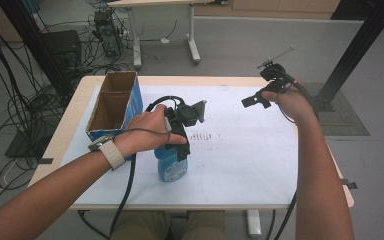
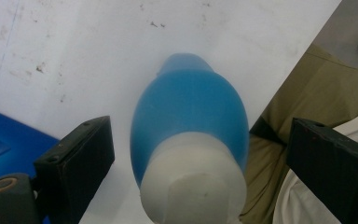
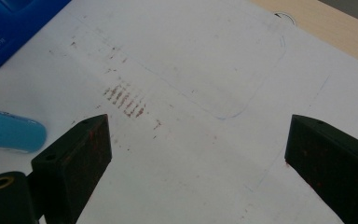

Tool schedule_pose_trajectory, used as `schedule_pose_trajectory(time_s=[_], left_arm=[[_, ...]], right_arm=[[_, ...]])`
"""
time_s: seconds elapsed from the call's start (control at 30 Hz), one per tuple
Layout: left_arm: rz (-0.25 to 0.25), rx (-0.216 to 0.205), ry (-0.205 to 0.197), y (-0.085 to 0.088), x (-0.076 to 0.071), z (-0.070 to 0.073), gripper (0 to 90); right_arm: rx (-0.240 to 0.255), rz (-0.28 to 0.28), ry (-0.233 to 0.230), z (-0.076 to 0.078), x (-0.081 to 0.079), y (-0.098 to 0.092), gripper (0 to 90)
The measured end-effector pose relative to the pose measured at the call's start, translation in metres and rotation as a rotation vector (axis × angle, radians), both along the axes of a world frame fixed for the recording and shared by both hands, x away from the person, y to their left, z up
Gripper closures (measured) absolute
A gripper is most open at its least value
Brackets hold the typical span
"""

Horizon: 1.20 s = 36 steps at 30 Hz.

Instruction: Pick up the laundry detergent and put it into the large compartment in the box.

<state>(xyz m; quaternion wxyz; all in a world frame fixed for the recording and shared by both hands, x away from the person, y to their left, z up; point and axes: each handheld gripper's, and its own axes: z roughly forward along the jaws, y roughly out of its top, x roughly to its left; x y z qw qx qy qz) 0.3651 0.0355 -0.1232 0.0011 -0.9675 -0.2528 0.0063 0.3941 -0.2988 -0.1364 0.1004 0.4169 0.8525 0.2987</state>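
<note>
A blue bottle (image 1: 169,166) with a white cap (image 2: 193,186) is on the white sheet near the table's front. My left gripper (image 1: 176,146) is held over it, open, with one black jaw on each side of the cap end and a gap to the bottle (image 2: 191,109) on both sides. My right gripper (image 1: 258,99) hovers above the back right of the sheet, open (image 3: 198,154), with nothing between its jaws. The bottle's blue end (image 3: 10,135) shows at that view's left edge. Whether the bottle stands or lies, I cannot tell.
An open blue cardboard box (image 1: 111,106) stands at the back left, close to the left hand. Rust-coloured smudges (image 1: 203,135) mark the white sheet (image 1: 240,160) mid-table. Cables trail off the front edge. The person's lap (image 2: 317,93) is just past that edge.
</note>
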Motion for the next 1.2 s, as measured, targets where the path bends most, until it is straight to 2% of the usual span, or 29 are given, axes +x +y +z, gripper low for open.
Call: schedule_pose_trajectory(time_s=[1.2], left_arm=[[0.01, -0.005, -0.001, 0.0018, -0.0005, -0.0015, 8.5]], right_arm=[[0.001, 0.001, 0.002, -0.0004, 0.0012, 0.0017, 6.9]])
